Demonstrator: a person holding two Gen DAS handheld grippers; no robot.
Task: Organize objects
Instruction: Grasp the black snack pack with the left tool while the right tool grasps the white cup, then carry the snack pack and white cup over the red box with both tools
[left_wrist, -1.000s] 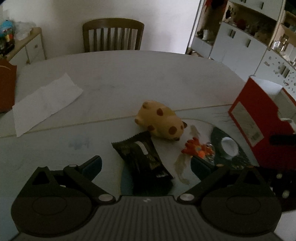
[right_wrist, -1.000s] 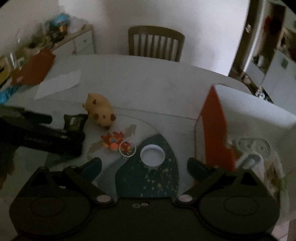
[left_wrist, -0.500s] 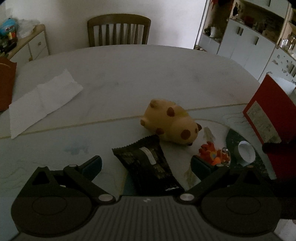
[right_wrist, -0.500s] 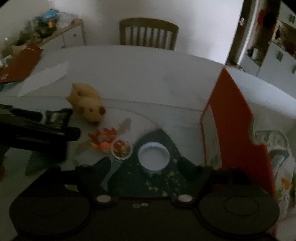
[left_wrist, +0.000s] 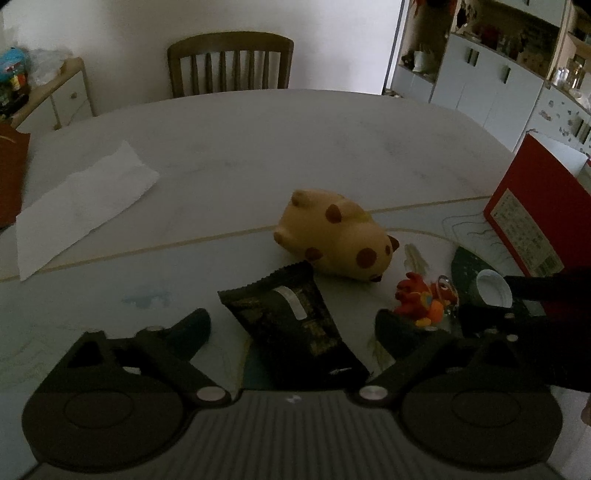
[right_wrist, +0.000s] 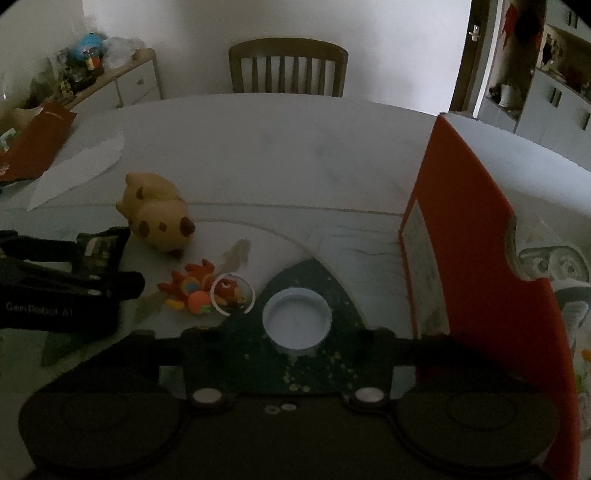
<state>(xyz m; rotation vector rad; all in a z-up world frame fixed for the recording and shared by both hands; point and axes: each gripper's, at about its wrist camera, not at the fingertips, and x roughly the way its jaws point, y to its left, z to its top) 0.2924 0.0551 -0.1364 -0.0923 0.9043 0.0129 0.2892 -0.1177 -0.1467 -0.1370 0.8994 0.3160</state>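
- Left gripper (left_wrist: 291, 326) hovered jaws apart, just been closing in, straddling black snack packet (left_wrist: 291, 325) without pressing it.
- Right gripper (right_wrist: 295, 343) jaws just been closing around white cap (right_wrist: 297, 319); contact probably made, dim view, cannot tell.
- Orange toy (right_wrist: 192, 290) at 10 o'clock from cap.
- Spotted plush (left_wrist: 332, 240) at 12 o'clock past packet.
- Red box (right_wrist: 476, 236) at 2 o'clock.
- Table (left_wrist: 258, 147), chair (left_wrist: 229, 62) farthest.
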